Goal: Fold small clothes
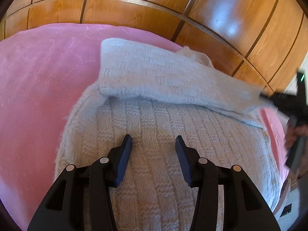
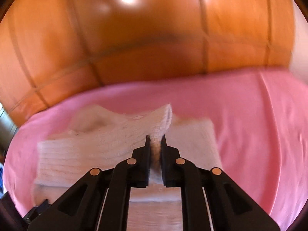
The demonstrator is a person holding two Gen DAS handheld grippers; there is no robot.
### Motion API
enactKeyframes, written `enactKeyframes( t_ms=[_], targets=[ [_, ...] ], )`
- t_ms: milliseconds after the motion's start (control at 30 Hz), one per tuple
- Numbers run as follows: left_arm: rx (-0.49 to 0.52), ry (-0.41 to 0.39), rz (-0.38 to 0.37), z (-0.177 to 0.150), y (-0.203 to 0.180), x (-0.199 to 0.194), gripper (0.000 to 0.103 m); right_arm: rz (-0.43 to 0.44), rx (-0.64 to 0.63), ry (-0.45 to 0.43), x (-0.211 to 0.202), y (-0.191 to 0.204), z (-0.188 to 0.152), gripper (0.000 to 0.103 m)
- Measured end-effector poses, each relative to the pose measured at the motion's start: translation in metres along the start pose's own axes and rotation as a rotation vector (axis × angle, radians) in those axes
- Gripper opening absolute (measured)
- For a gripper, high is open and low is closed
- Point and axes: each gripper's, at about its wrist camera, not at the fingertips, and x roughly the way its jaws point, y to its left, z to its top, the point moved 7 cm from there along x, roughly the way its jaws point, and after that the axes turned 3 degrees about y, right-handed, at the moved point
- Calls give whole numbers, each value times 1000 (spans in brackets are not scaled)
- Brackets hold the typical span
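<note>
A small pale blue knitted sweater (image 1: 154, 134) lies on a pink bedspread (image 1: 38, 77). My left gripper (image 1: 153, 140) is open and empty, low over the sweater's body. One part of the sweater (image 1: 163, 73) is lifted and stretched across the top toward the right, where my right gripper (image 1: 269, 98) holds its end. In the right wrist view my right gripper (image 2: 155, 139) is shut on a fold of the sweater (image 2: 119, 132), which looks whitish there and is raised off the bedspread (image 2: 250, 115). The view is blurred.
A glossy wooden panelled wall (image 1: 173, 9) stands right behind the bed and also fills the top of the right wrist view (image 2: 154, 38). The bedspread's far edge meets it. Pink bedspread stretches left of the sweater.
</note>
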Motion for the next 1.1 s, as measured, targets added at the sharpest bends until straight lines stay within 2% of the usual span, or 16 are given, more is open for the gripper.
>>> enactKeyframes(
  t_ms=[100,167,233,267,300,467,567,700,833,933,1100],
  targets=[
    [-24,11,18,2,6,-3,46,-42,48,52,21,-28,-18,9],
    [-45,26,9,2,8,-8,46,-21,66,57,26,-34,-22,11],
    [-63,23,14,5,9,-17,46,-6,72,47,20,-37,-22,19],
    [-60,18,20,7,9,-19,46,8,69,45,15,-37,-21,30],
    [-56,4,27,12,8,-23,46,11,67,40,11,-37,-20,35],
    [-15,-56,19,43,-9,-22,46,50,28,-20,-21,-32,-14,41],
    [18,-80,31,67,-21,-9,46,78,-2,-21,-17,-13,-5,44],
    [15,-62,78,100,-19,26,46,41,-68,16,10,5,-5,47],
    [-13,38,155,95,12,68,46,-10,-121,56,43,7,-18,52],
    [-21,23,134,95,18,72,46,-40,-160,6,52,9,-26,54],
    [2,22,189,90,9,60,46,-39,-157,3,50,9,-24,56]
  ],
)
